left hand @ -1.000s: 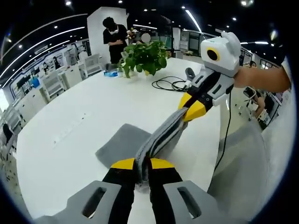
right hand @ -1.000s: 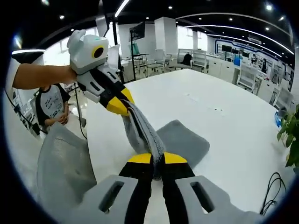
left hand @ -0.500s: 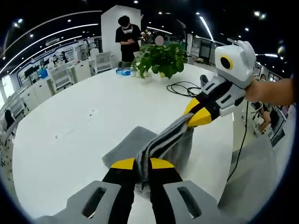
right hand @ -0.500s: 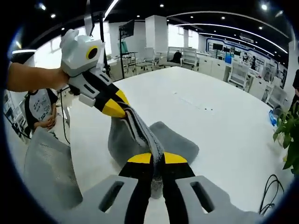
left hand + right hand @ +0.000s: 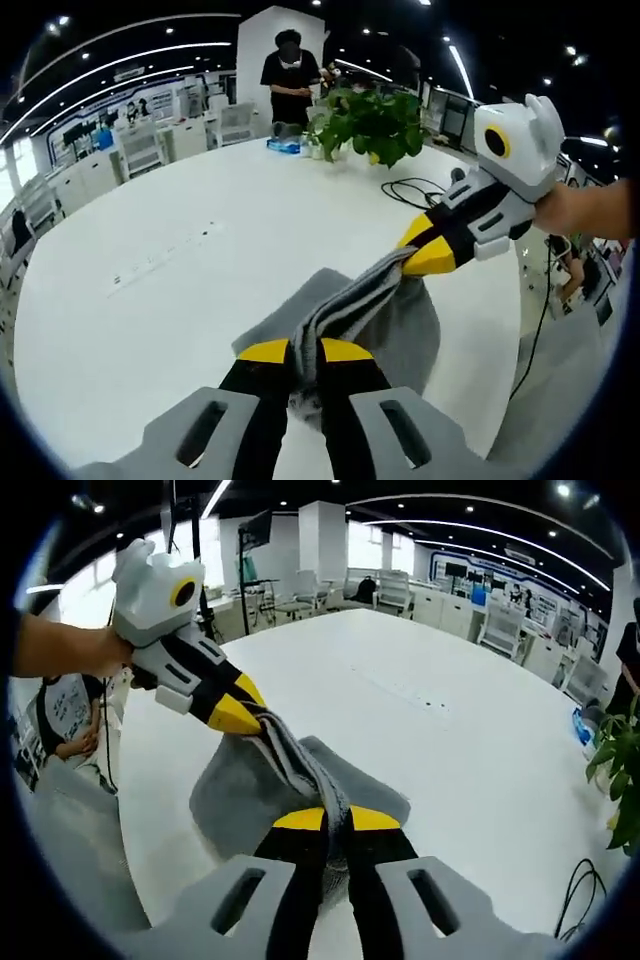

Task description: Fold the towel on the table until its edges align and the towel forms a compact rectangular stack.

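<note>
We are holding the grey striped cloth towel (image 5: 355, 310) lifted at lower centre of both views, over the white round table (image 5: 150, 260). The left gripper (image 5: 305, 352) and the right gripper (image 5: 336, 822) are each clenching their yellow-tipped fingers on one bunched edge, stretched between them.

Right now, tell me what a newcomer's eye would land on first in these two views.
First, the grey towel, lifted off the white table and stretched taut between the two yellow-tipped grippers: the left gripper clamps one end at the bottom of its view, the right gripper pinches the other. Behind, a leafy potted plant stands near the table's far edge, with a person in black beyond it.
</note>
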